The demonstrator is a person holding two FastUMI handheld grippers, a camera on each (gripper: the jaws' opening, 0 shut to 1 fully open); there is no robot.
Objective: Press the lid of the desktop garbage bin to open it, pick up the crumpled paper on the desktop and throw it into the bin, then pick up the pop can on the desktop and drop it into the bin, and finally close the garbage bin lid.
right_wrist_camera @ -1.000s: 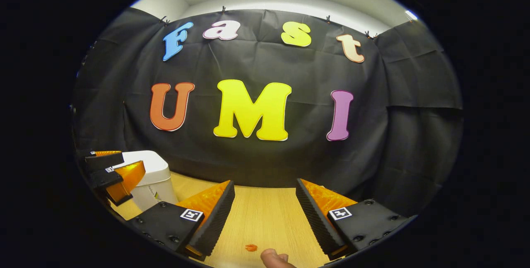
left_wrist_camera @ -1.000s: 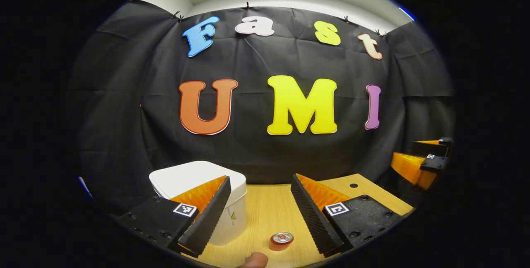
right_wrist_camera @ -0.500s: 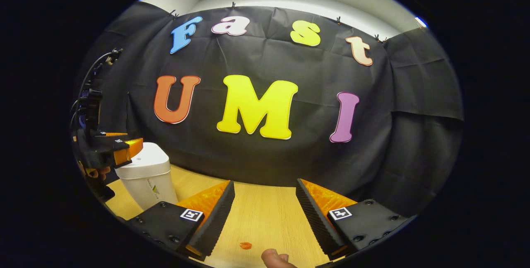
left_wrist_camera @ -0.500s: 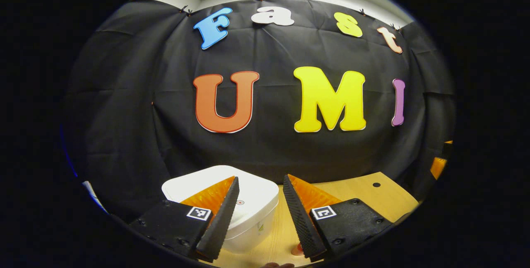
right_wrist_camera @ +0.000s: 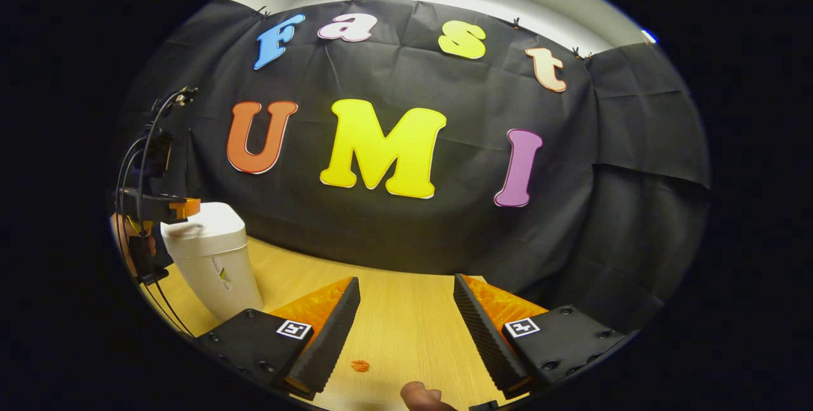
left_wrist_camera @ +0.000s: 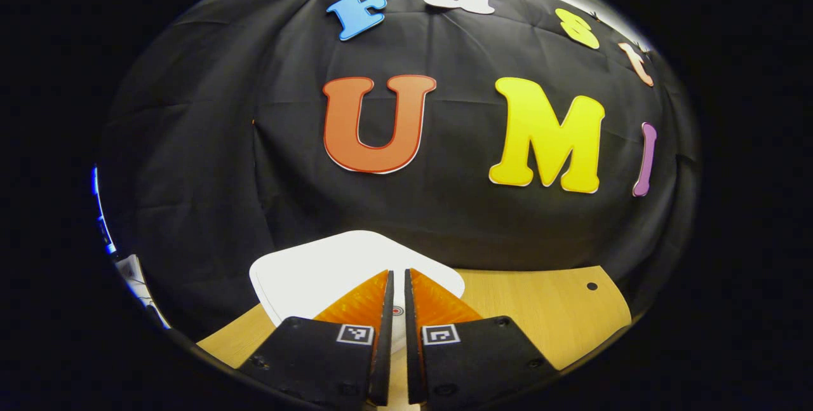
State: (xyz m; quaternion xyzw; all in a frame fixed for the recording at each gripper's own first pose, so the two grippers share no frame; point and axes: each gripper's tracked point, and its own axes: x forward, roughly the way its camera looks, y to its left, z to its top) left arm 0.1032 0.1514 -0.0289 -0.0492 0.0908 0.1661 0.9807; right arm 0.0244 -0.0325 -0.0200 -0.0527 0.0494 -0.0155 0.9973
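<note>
The white desktop bin stands with its lid down. My left gripper is shut with nothing between its fingers, and its tips point down at the lid near a small red ring mark. In the right gripper view the bin is at the far left. The left gripper sits at the lid's top edge, and I cannot tell whether it touches. My right gripper is open and empty, low over the wooden table. A small orange-red thing lies on the table between its fingers.
The wooden table runs to the right of the bin and has a small dark hole near its far corner. Black cloth closes the back and sides. A person's fingertip shows at the bottom edge. Cables rise from the left gripper.
My left gripper has closed its fingers and swung left and forward over the bin lid. The pop can has left its view. The right gripper has hardly moved.
</note>
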